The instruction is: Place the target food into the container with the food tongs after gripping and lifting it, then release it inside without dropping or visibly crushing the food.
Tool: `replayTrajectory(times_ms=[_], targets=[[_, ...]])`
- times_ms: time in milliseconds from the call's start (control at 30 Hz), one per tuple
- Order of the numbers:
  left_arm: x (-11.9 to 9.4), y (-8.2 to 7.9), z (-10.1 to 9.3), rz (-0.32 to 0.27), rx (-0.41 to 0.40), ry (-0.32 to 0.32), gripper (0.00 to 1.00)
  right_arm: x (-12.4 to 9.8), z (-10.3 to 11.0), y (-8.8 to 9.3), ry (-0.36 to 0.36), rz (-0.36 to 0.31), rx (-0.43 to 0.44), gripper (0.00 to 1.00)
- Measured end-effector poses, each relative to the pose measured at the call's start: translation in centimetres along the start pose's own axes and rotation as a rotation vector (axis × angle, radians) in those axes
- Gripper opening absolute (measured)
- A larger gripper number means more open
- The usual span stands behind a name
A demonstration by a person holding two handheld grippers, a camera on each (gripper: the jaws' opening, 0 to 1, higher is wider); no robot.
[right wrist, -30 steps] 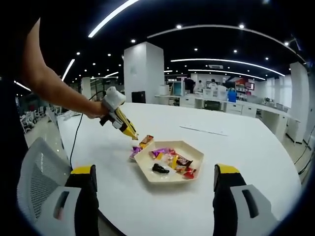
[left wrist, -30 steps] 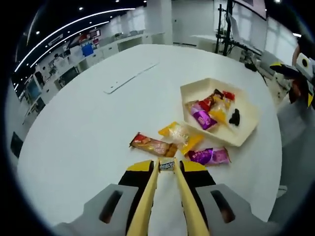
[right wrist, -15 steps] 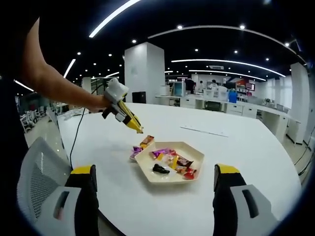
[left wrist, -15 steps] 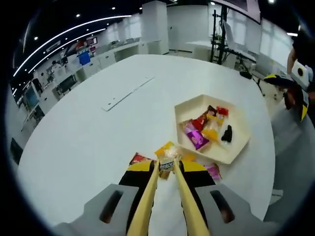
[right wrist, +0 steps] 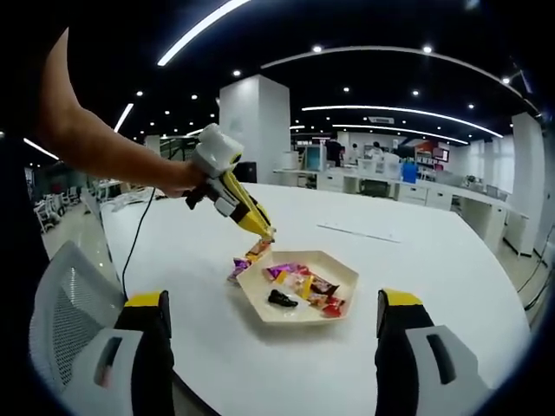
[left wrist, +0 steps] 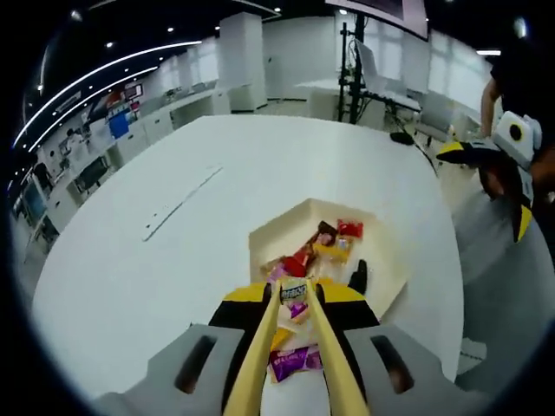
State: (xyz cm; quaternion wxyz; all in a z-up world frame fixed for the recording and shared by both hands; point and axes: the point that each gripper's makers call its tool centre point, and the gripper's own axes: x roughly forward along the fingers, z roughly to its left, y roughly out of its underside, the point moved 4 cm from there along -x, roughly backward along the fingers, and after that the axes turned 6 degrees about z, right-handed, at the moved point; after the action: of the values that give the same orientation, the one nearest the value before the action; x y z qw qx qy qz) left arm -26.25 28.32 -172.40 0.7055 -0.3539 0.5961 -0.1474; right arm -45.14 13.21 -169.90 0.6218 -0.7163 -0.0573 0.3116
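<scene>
My left gripper (left wrist: 294, 292) is shut on a small wrapped candy (left wrist: 294, 291), held in the air over the near rim of the cream hexagonal tray (left wrist: 269, 242). The tray holds several wrapped snacks, among them a red one (left wrist: 349, 228) and a black one (left wrist: 358, 276). In the right gripper view the left gripper (right wrist: 267, 234) hangs just above the tray's (right wrist: 347, 305) left edge. A purple packet (left wrist: 293, 362) and an orange packet (right wrist: 257, 249) lie on the table beside the tray. My right gripper (right wrist: 274, 325) stands open, low and short of the tray, with nothing between its jaws.
The round white table (left wrist: 130, 260) carries a flat white strip (left wrist: 179, 204) beyond the tray. A person's bare arm (right wrist: 104, 156) holds the left gripper. A mesh chair (right wrist: 65, 303) stands at the table's near left. Desks and a white pillar (right wrist: 253, 121) fill the background.
The left gripper has lifted with the candy and moved from the loose packets toward and over the tray's edge. The right gripper has stayed put.
</scene>
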Motion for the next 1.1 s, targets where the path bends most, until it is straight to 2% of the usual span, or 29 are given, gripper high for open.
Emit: replayTrajectory(times_ms=[233, 300, 500, 533, 567, 667, 933, 1100], targets=[[0.6, 0.2, -1.1, 0.026, 0.028, 0.02, 0.17, -0.1, -0.1, -0.2, 0.007, -0.01, -0.001, 0.97], [0.7, 0.3, -1.3, 0.035, 0.002, 0.034, 0.17, -0.1, -0.1, -0.2, 0.009, -0.012, 0.002, 0.97], [1.1, 0.3, -2.0, 0.031, 0.051, 0.035, 0.21, -0.1, -0.1, -0.2, 0.008, -0.015, 0.0, 0.97], [1.1, 0.4, -2.0, 0.034, 0.053, 0.028, 0.22, -0.1, -0.1, -0.3, 0.008, -0.015, -0.001, 0.97], [1.2, 0.7, -2.3, 0.044, 0.03, 0.054, 0.22, -0.1, -0.1, -0.2, 0.008, -0.014, -0.001, 0.97], [1.0, 1.0, -2.4, 0.035, 0.046, 0.052, 0.23, -0.1, -0.1, -0.2, 0.004, -0.011, 0.003, 0.98], [-1.8, 1.3, -0.2, -0.019, 0.028, -0.006, 0.24, -0.1, 0.1, -0.1, -0.001, -0.008, -0.005, 0.98], [-3.3, 1.9, 1.1, -0.031, 0.02, -0.028, 0.25, 0.0, 0.2, -0.1, -0.008, -0.006, -0.01, 0.98]])
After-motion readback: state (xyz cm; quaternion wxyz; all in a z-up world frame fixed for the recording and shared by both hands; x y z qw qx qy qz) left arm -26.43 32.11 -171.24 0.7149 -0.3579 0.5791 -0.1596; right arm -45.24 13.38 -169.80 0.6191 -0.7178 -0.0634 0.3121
